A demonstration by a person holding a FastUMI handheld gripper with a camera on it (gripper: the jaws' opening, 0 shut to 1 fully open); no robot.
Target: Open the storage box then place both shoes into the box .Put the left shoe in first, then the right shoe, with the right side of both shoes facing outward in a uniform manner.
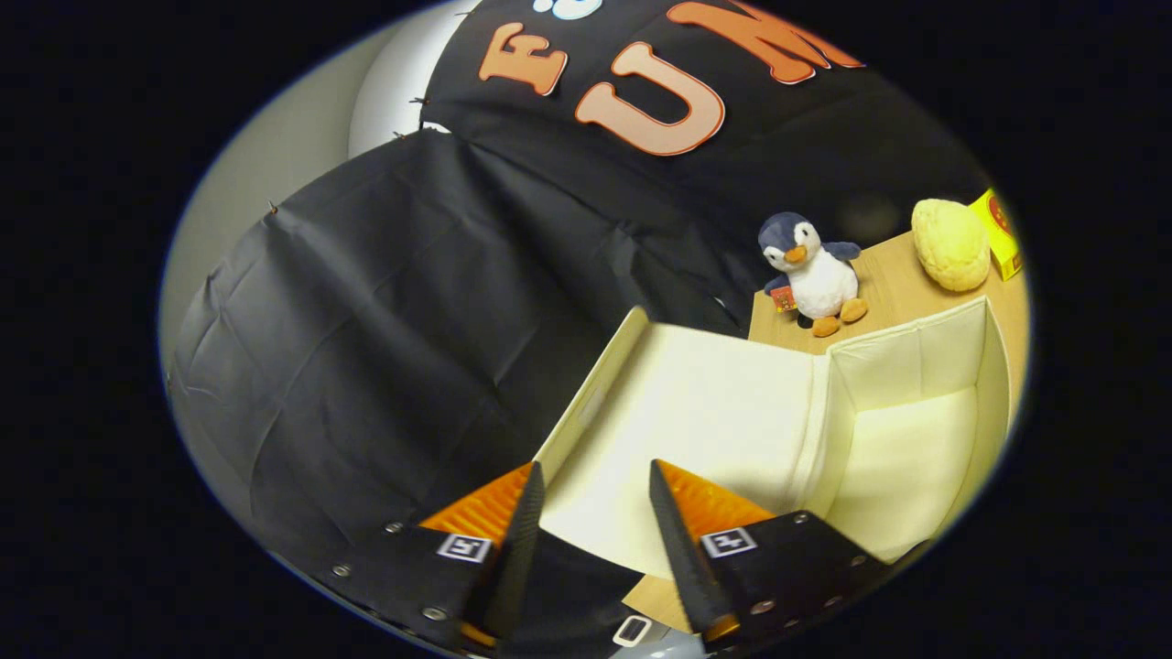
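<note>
My gripper [595, 522] parted, empty, above lid [678, 412] of open box [916, 458] on table [897, 275]. Box looks light, soft-walled fabric; I judge rim best hold. Shoes unseen.

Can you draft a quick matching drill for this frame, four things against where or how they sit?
Things:
1. storage box
2. box lid
3. penguin plush
4. gripper

States:
A. stands on the wooden table, beyond the box
B. open, fingers apart, holding nothing
C. swung open, lying flat just ahead of the fingers
D. cream inside, no shoe in it

Pairs: 1-D, 2-C, 3-A, 4-B
</note>
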